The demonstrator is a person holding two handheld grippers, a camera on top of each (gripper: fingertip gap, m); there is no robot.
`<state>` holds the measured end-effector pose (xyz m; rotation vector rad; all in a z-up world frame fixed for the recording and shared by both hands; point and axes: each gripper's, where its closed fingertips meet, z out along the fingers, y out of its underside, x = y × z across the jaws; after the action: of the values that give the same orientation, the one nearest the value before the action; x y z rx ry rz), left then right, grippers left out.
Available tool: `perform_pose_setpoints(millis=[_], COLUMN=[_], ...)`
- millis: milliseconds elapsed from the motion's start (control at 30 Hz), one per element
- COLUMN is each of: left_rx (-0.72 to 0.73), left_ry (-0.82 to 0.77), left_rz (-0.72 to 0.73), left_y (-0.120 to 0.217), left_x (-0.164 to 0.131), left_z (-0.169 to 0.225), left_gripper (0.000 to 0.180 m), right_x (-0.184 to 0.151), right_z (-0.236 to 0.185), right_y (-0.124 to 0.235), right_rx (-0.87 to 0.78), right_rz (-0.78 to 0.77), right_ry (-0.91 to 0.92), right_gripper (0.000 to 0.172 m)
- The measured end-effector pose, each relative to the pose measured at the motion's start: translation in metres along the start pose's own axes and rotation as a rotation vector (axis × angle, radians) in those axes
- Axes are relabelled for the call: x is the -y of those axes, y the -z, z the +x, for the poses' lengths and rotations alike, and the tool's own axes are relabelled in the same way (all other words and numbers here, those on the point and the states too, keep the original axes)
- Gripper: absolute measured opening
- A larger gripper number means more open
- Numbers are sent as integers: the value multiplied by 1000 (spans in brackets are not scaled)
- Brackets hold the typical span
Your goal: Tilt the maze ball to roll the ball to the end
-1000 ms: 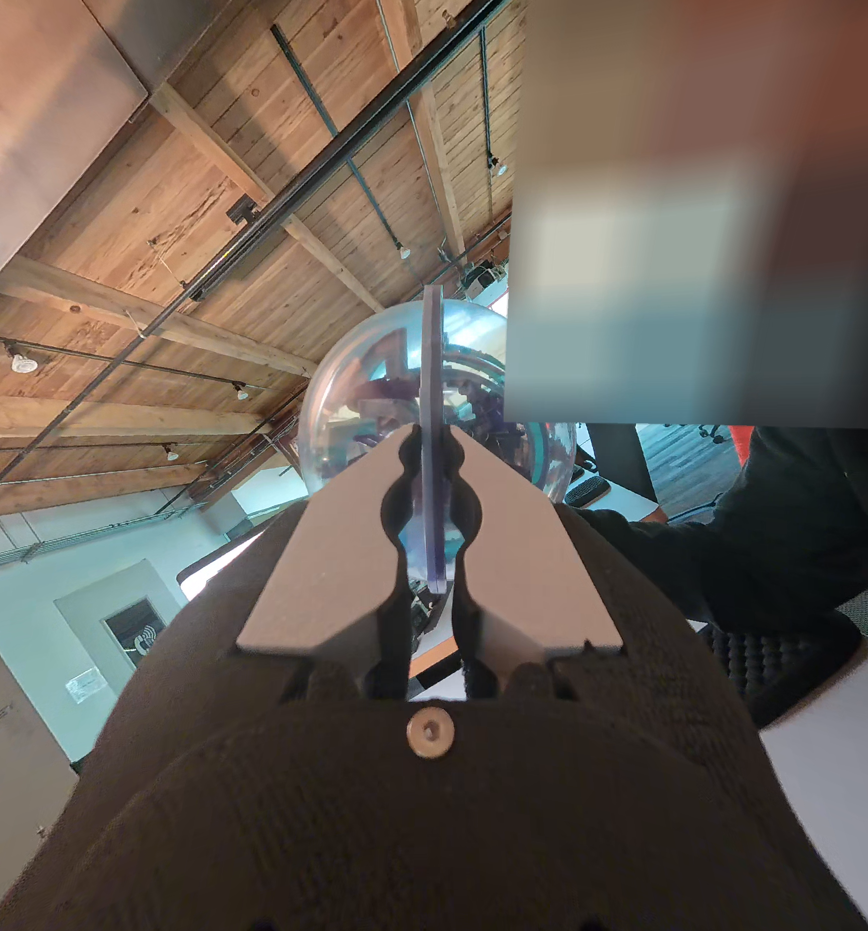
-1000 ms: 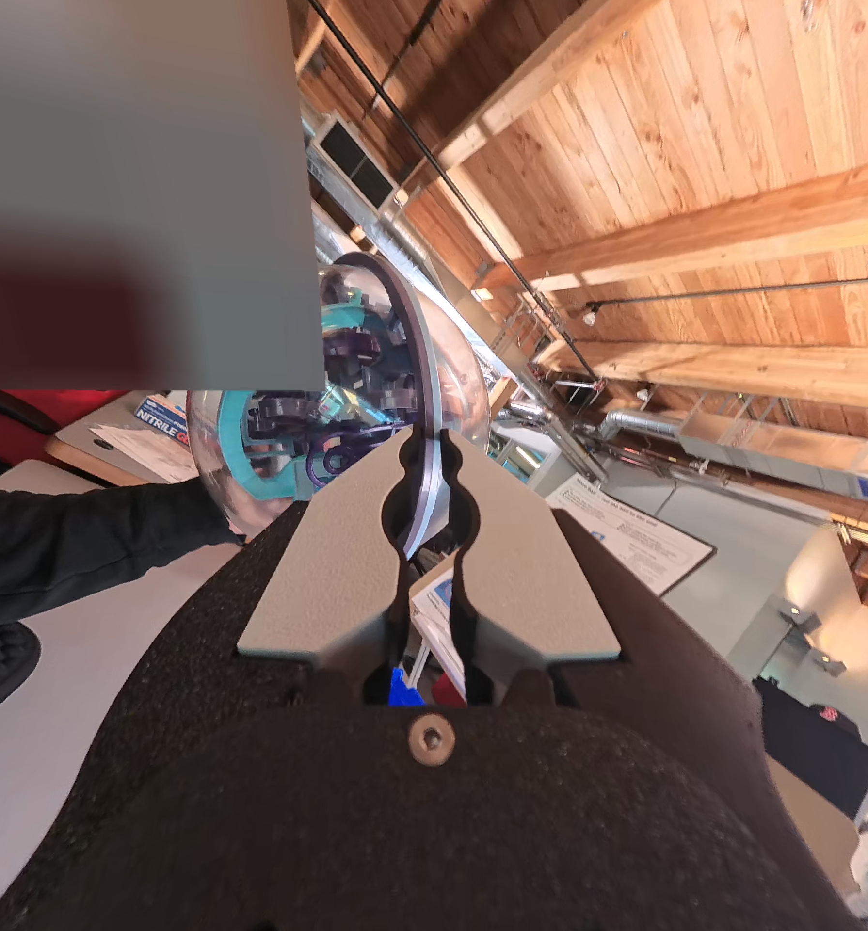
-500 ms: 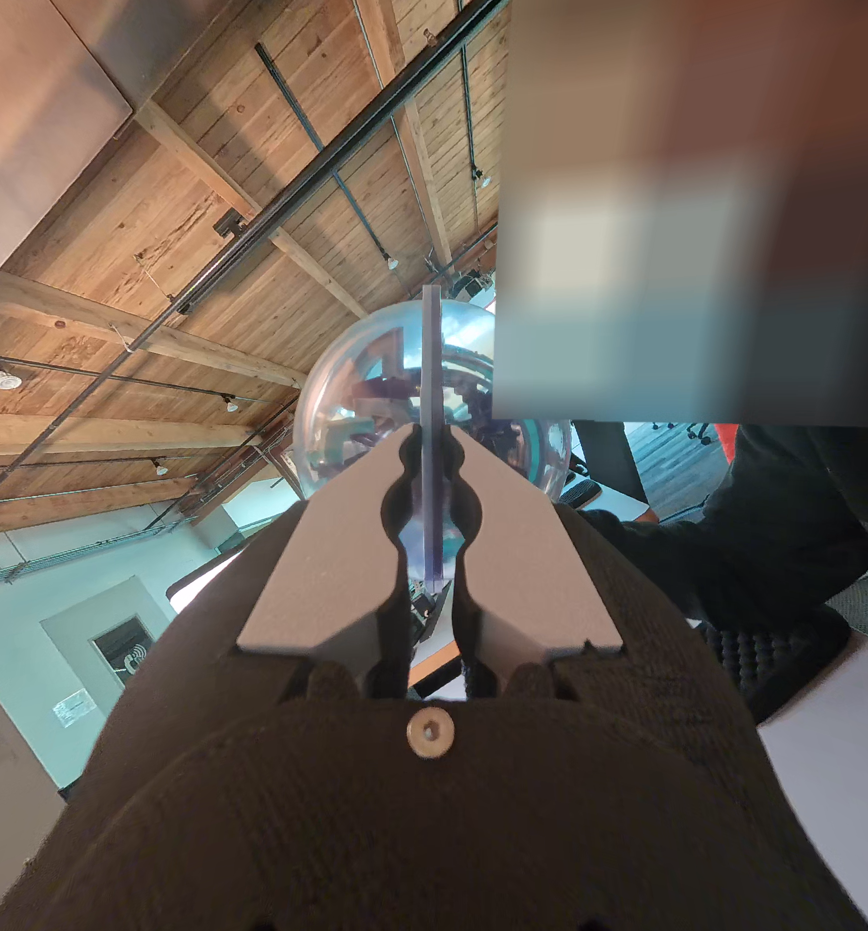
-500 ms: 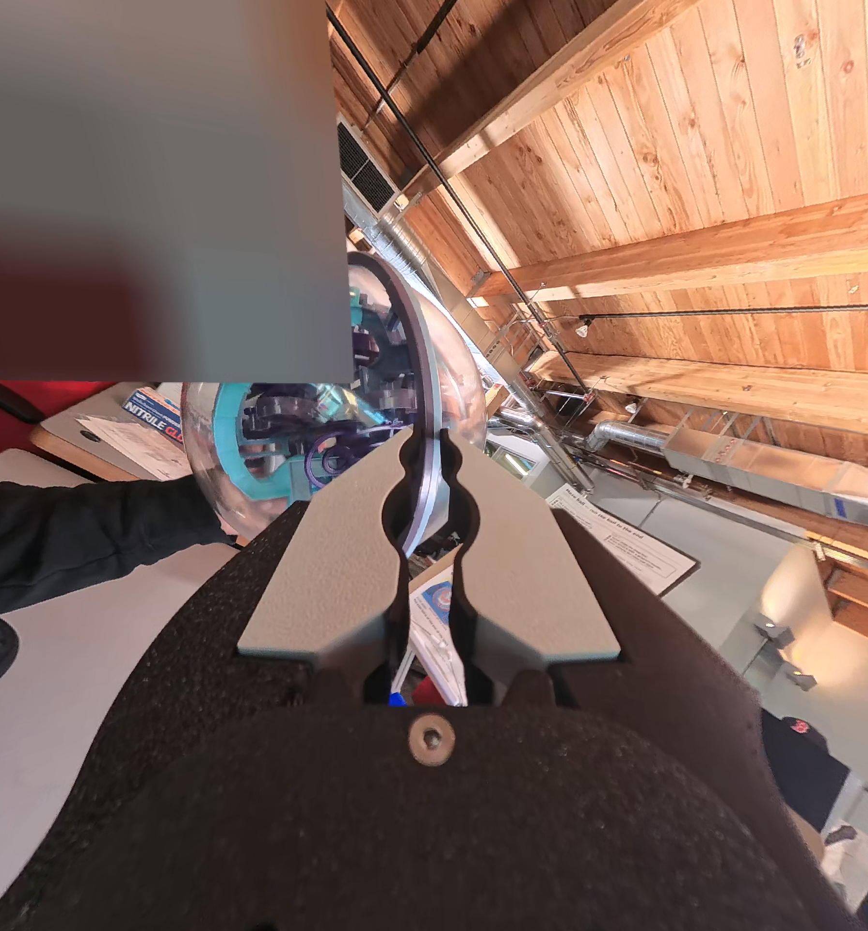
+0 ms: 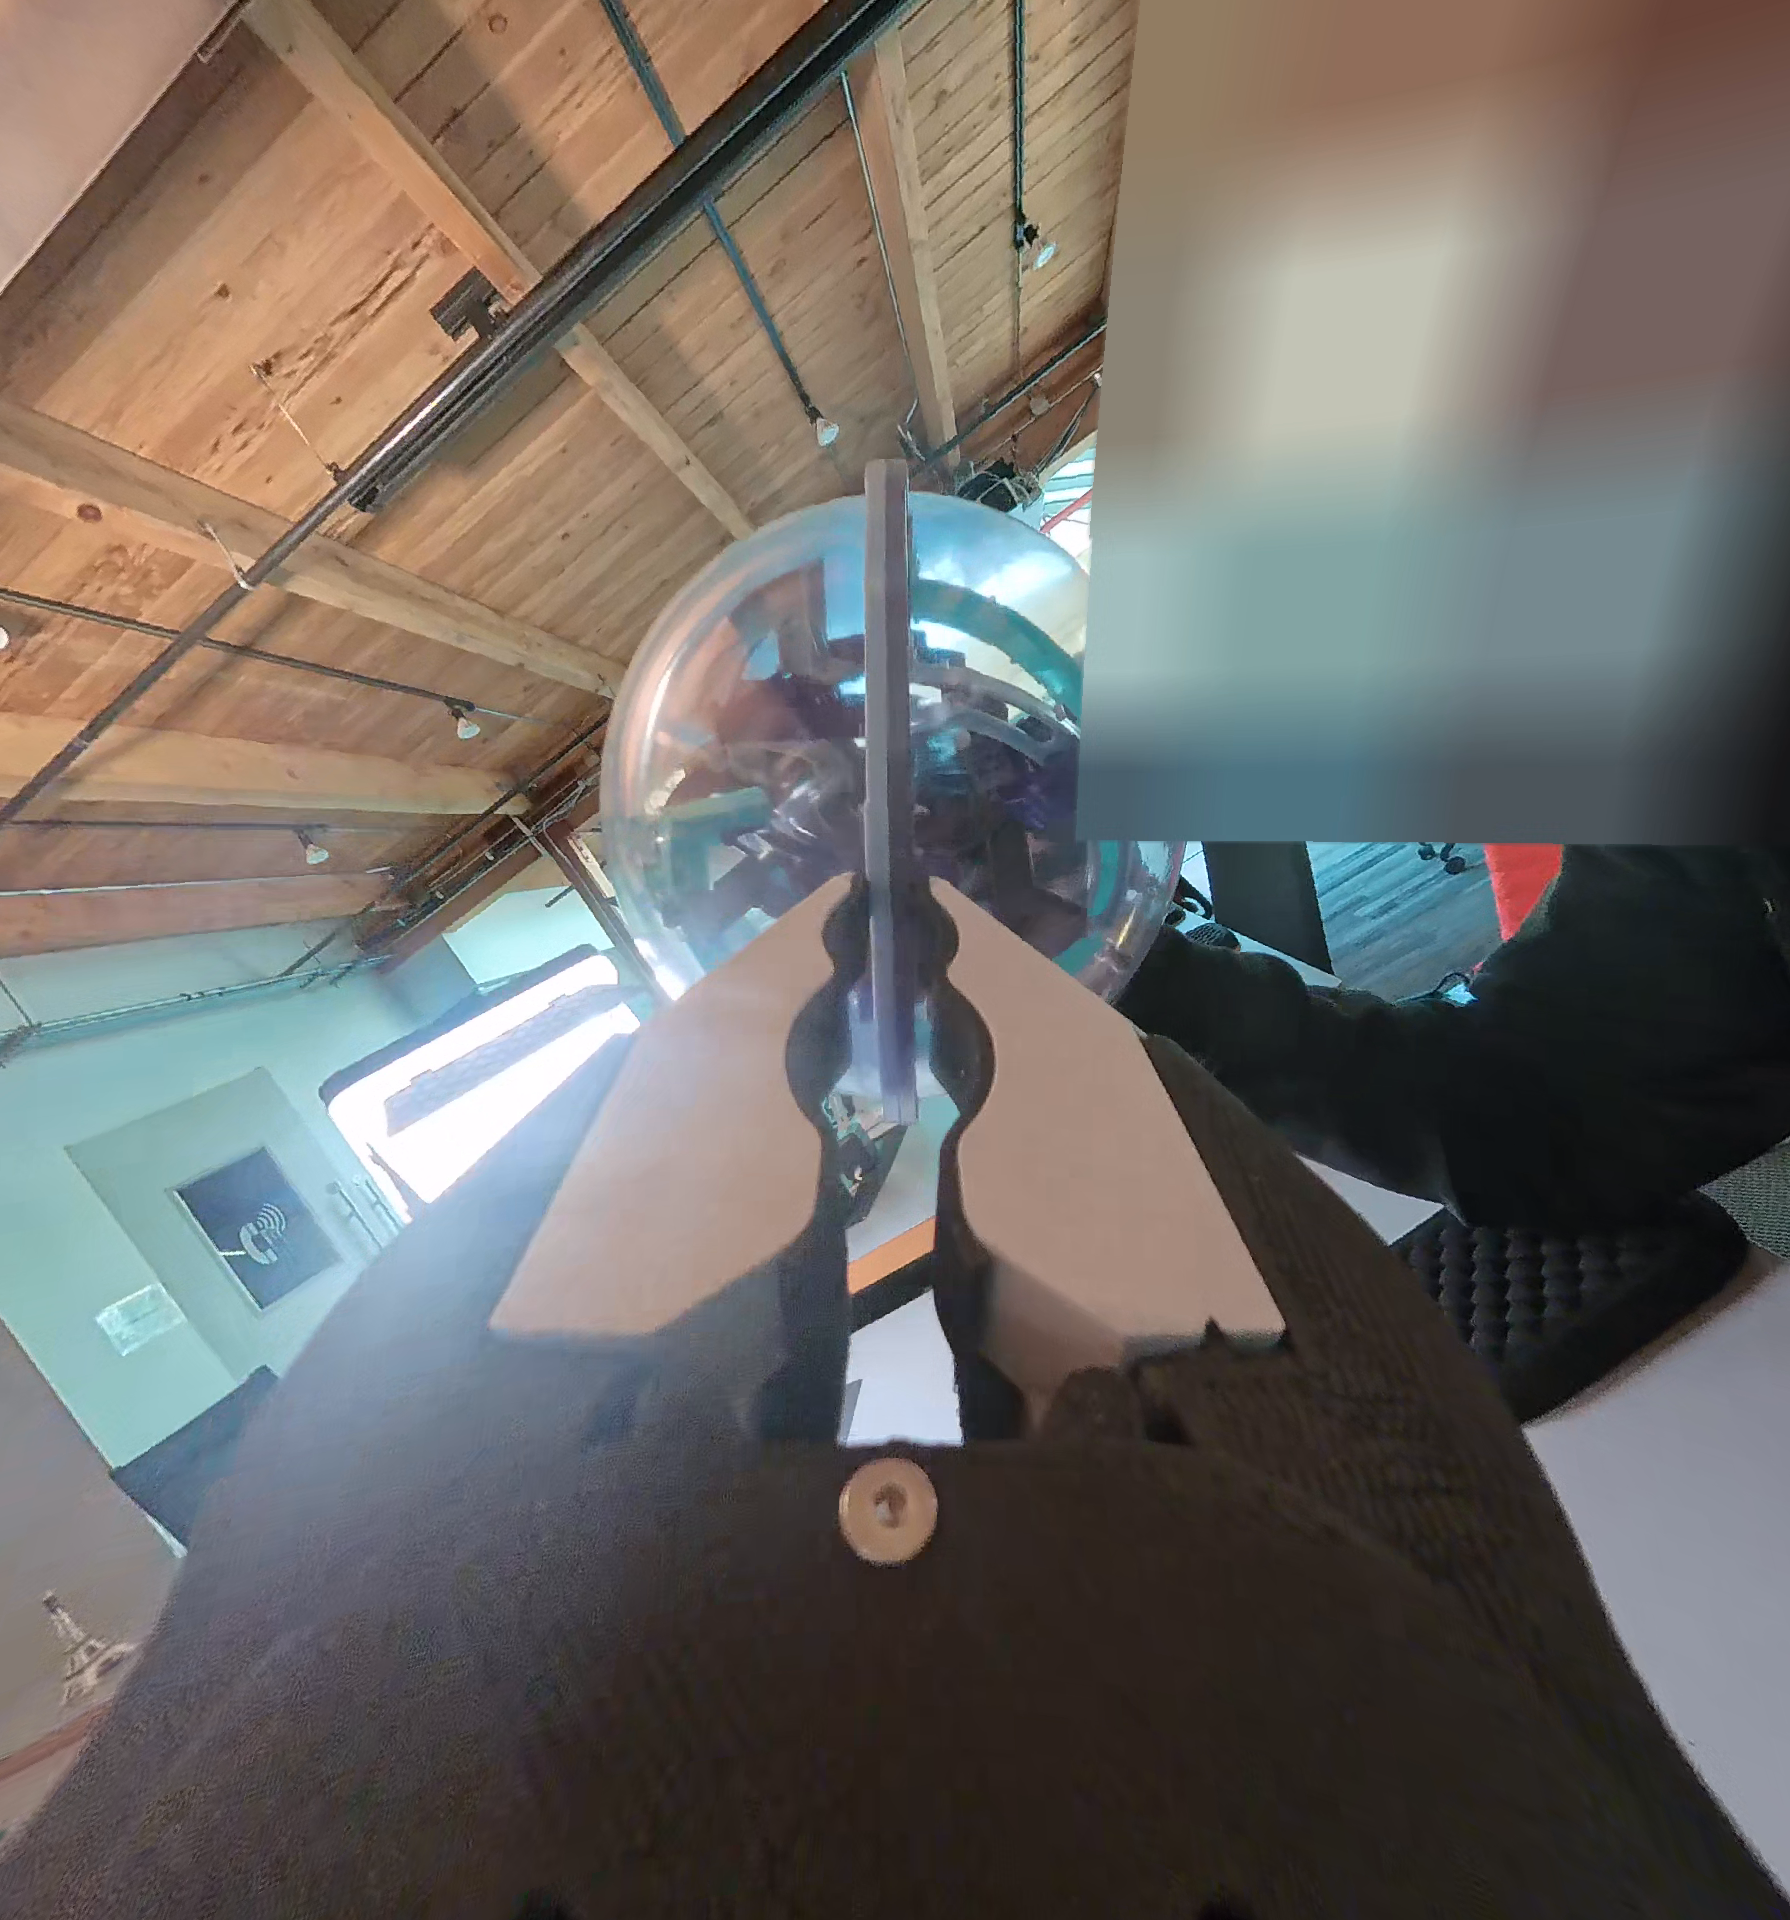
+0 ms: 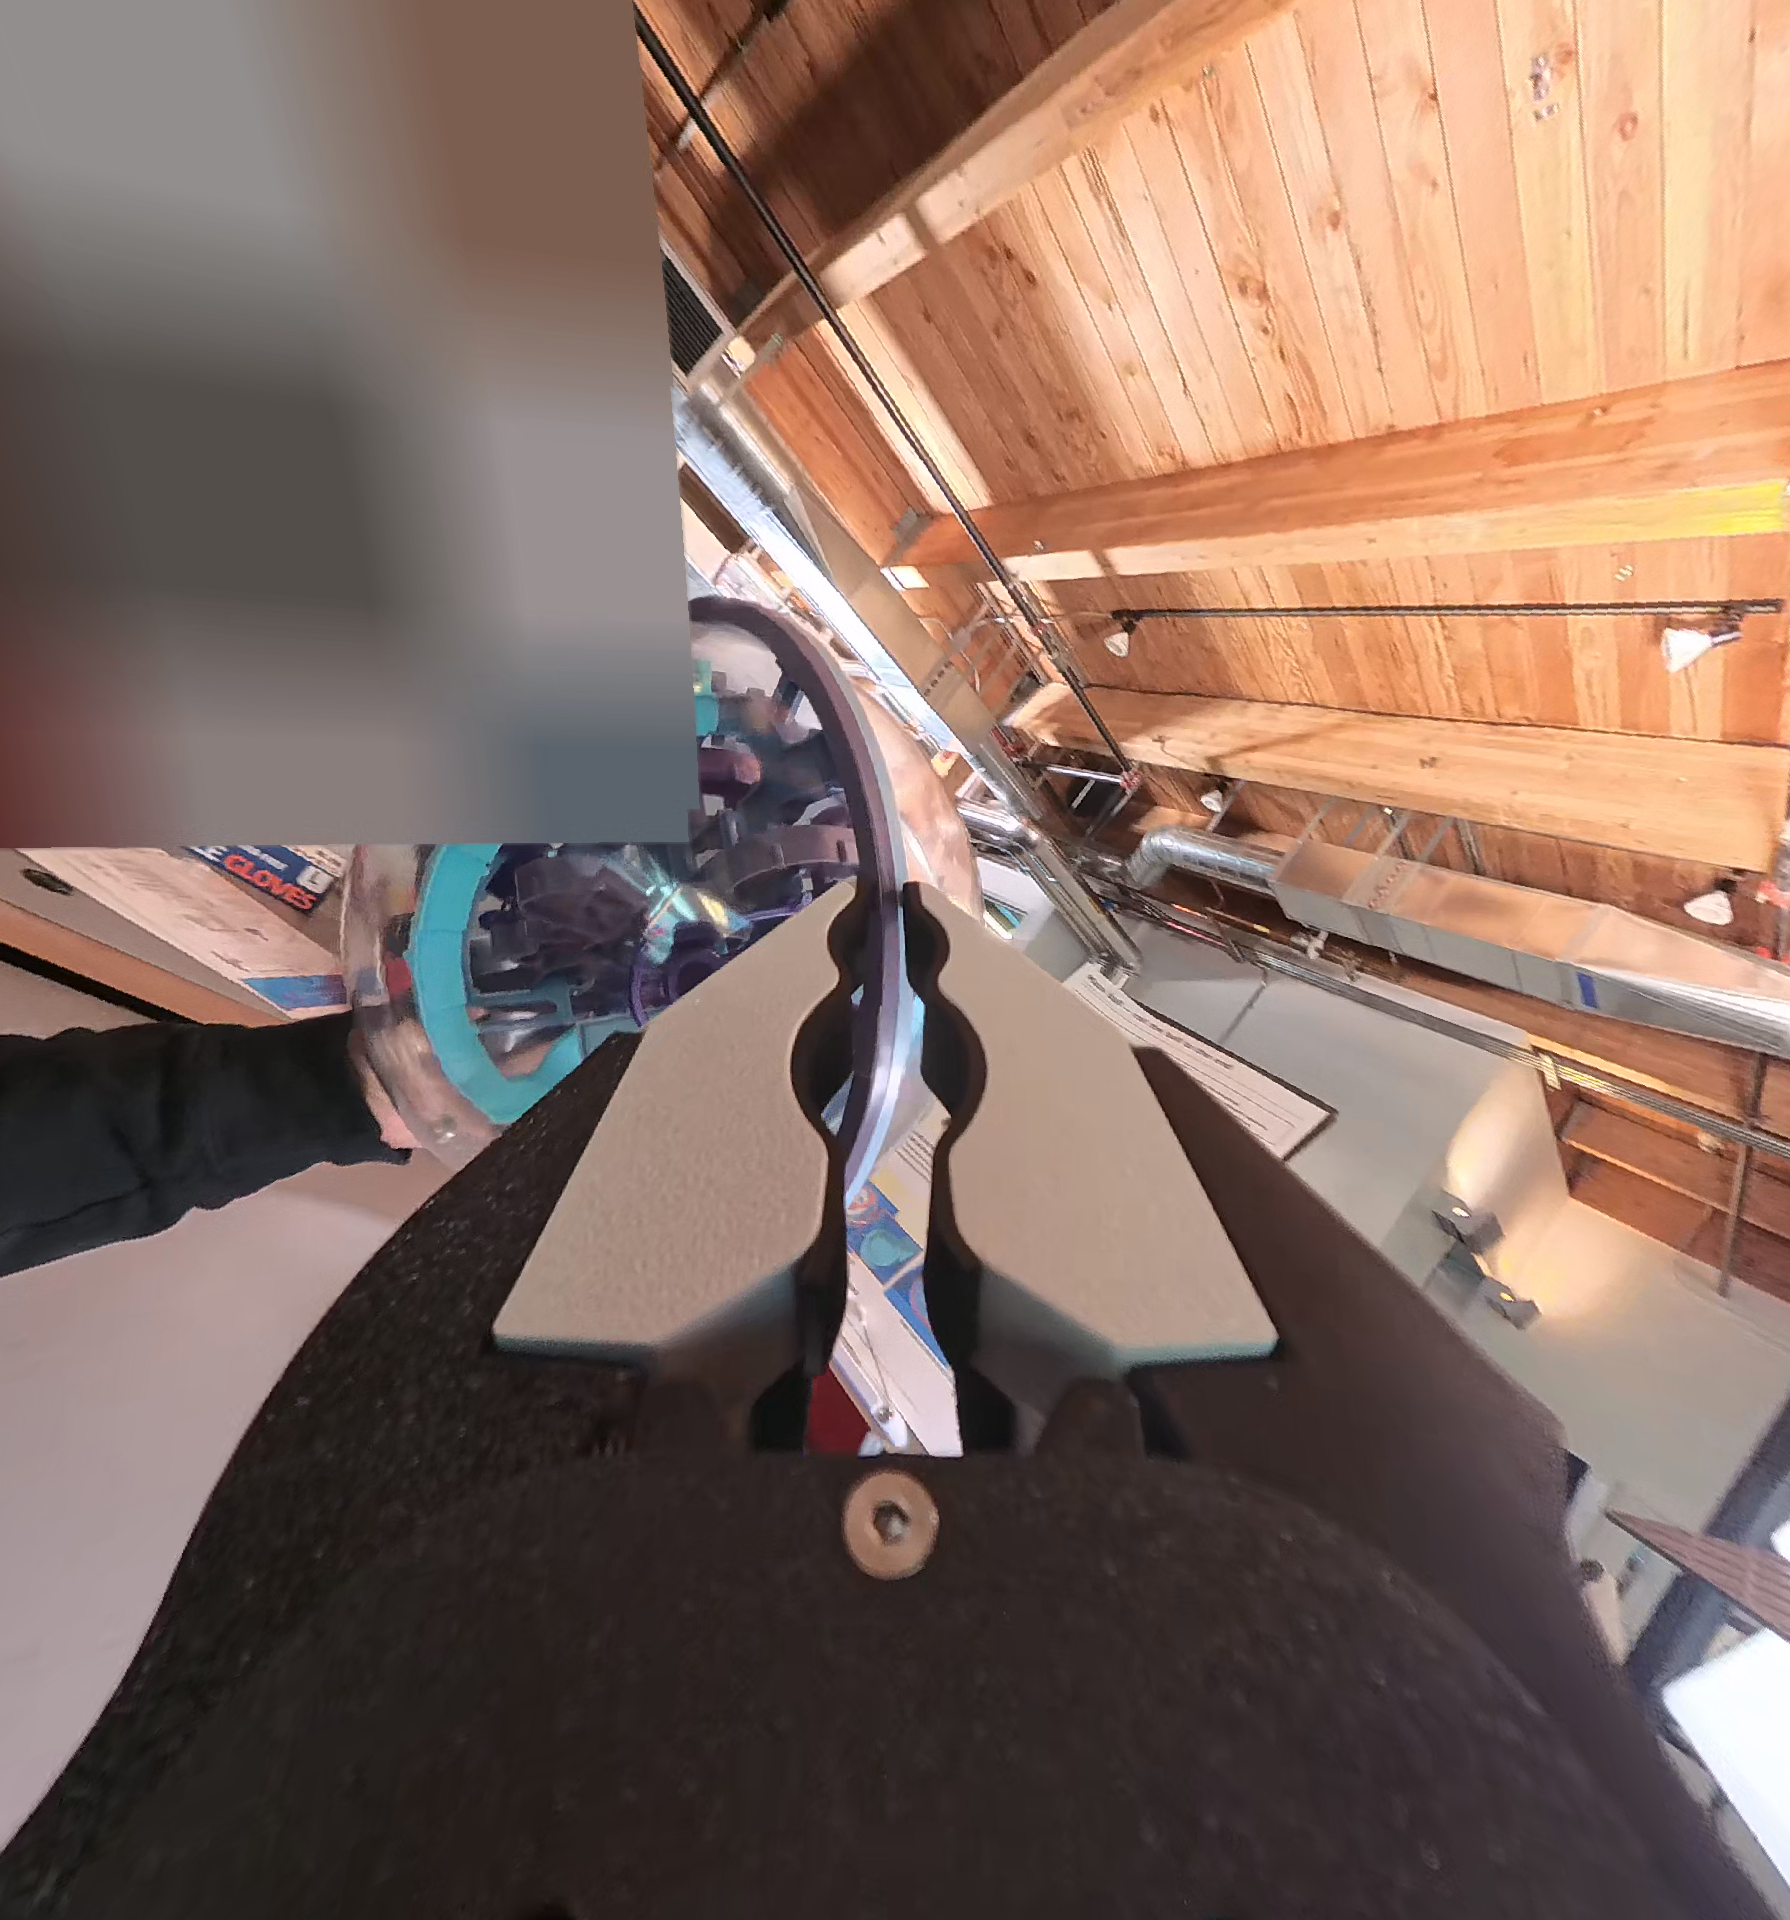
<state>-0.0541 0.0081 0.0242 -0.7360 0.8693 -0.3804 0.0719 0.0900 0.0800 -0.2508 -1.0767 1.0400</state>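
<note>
Maze ball (image 5: pixel 766 790) is held aloft between both grippers, seen against a wooden ceiling (image 5: pixel 278 343). It is a clear sphere with teal and purple track parts inside and a flat ring (image 5: pixel 886 665) around its middle.

Left gripper (image 5: pixel 888 902): fingers clenched on the ring, which runs edge-on and upright between the tips. Both tips press its faces. The sphere bulges to either side beyond them.

Right gripper (image 6: pixel 878 902): fingers clamped on the ring (image 6: pixel 849 748) too, at another spot on it. Here the ring curves up and left from the tips, dark on one face, pale on the other. A teal track loop (image 6: pixel 444 987) shows through the shell at lower left.

The small ball inside cannot be picked out; the interior is blurred, with glare on the shell.

A dark sleeve (image 6: pixel 132 1132) reaches toward the sphere from the left of the right view; the same sleeve (image 5: pixel 1556 1039) sits right in the left view. White table (image 6: pixel 112 1455) lies below.
</note>
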Motion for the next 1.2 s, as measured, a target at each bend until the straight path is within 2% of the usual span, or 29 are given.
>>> perform_pose_setpoints(millis=[267, 400, 833, 1200], left_rx=[11, 25, 75, 70], left_ry=[89, 154, 274, 321], left_rz=[5, 67, 181, 204], left_y=[-3, 0, 3, -4], left_x=[-15, -16, -22, -12], left_z=[-4, -10, -18, 2], left_gripper=[7, 7, 6, 6], right_x=[-10, -14, -25, 6], right_z=[10, 10, 18, 9], right_y=[3, 2, -2, -7], right_rx=[-14, 16, -9, 4], right_rz=[-54, -29, -18, 14], right_ry=[-68, -156, -218, -178], right_gripper=[0, 0, 0, 0])
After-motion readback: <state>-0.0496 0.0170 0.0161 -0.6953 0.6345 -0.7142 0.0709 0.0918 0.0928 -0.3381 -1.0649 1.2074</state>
